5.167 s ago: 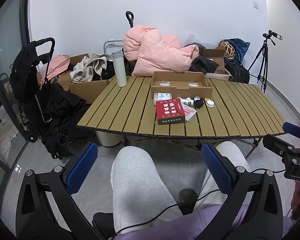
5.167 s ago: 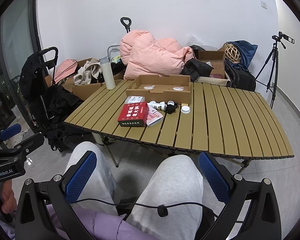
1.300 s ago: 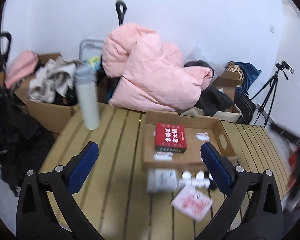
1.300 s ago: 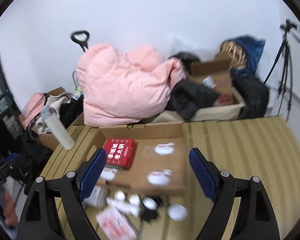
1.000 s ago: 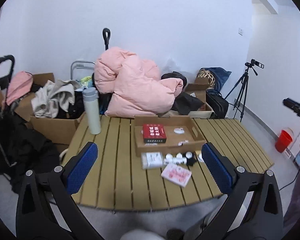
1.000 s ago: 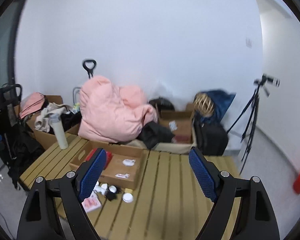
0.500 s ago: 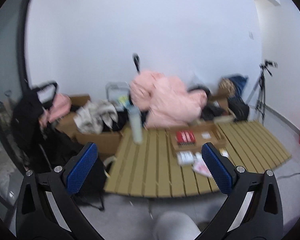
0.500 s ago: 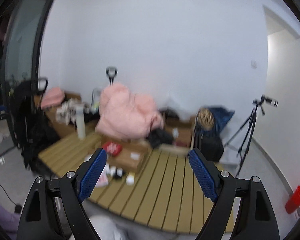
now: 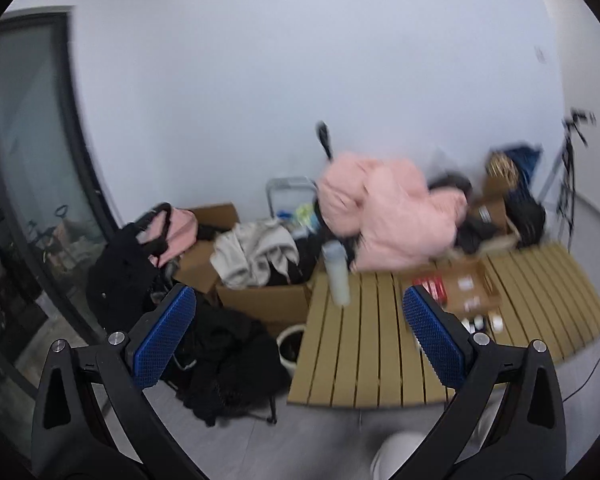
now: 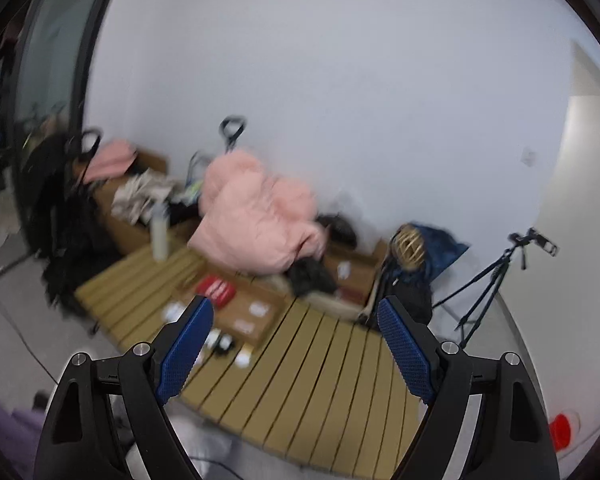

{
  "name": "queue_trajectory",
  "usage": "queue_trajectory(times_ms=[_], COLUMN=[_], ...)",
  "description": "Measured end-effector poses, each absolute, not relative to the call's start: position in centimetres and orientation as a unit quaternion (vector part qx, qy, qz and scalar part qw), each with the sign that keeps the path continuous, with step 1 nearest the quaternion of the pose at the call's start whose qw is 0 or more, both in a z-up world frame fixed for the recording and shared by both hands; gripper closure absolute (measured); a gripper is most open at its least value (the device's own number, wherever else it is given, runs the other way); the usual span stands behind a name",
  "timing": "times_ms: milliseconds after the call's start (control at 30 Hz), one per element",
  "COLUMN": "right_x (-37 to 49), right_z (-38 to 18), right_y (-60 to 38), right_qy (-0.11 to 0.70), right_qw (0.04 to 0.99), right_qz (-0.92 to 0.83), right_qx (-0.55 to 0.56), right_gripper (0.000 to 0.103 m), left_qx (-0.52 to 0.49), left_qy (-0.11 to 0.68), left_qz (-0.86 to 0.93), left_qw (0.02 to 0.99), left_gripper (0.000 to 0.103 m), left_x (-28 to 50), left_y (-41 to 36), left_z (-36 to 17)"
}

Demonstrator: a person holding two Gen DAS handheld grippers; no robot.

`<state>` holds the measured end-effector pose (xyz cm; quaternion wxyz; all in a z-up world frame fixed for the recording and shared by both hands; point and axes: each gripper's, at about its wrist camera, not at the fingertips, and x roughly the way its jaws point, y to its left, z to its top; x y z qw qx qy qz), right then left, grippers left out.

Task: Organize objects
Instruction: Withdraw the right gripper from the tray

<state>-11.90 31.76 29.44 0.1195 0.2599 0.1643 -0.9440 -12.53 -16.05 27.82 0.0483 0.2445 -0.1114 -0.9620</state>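
Note:
Both views are blurred by motion. A slatted wooden table point(image 9: 364, 344) point(image 10: 316, 364) holds a flat cardboard tray point(image 9: 470, 292) point(image 10: 256, 312) with a red box point(image 9: 432, 284) point(image 10: 217, 290) inside. Small white bottles and caps point(image 9: 484, 323) point(image 10: 224, 342) lie on the table beside the tray. My left gripper point(image 9: 298, 336) is open and empty, well back from the table. My right gripper point(image 10: 296, 344) is open and empty, raised above the table's near side.
A white flask point(image 9: 337, 280) point(image 10: 159, 240) stands at the table's far corner. A pink coat point(image 9: 392, 216) point(image 10: 256, 220), cardboard boxes with clothes point(image 9: 256, 268), black bags point(image 9: 228, 364) and a tripod point(image 10: 496, 276) surround the table. A red cup point(image 10: 560, 432) sits on the floor.
Both grippers have pulled far back from the table and swung, the left one toward the left. The red box, on the table earlier, lies in the tray.

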Motion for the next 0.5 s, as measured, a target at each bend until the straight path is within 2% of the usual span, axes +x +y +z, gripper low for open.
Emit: queue_trajectory(times_ms=[100, 167, 300, 433, 500], right_x=[-11.9, -12.6, -16.2, -20.4, -22.0], right_z=[28.1, 25.0, 14.9, 3.8, -0.6], right_y=[31.1, 30.4, 28.4, 26.8, 26.1], right_qy=[0.172, 0.186, 0.169, 0.114, 0.086], right_qw=[0.17, 0.172, 0.191, 0.182, 0.185], right_qz=[-0.919, -0.91, -0.896, -0.887, -0.885], right_qx=[0.312, 0.329, 0.365, 0.409, 0.419], right_gripper=[0.015, 0.016, 0.016, 0.016, 0.016], left_qx=[0.263, 0.29, 0.316, 0.385, 0.4], left_qy=[-0.134, -0.132, -0.119, -0.105, -0.105], left_qz=[-0.955, -0.948, -0.936, -0.904, -0.892], left_qw=[0.025, -0.012, -0.097, -0.156, -0.18], left_gripper=[0.0, 0.0, 0.0, 0.0, 0.0], left_x=[-13.7, -15.4, -20.2, -25.5, -27.6], left_y=[-13.8, -11.9, -7.0, -2.8, -0.7], left_z=[24.5, 20.1, 9.4, -1.3, -4.9])
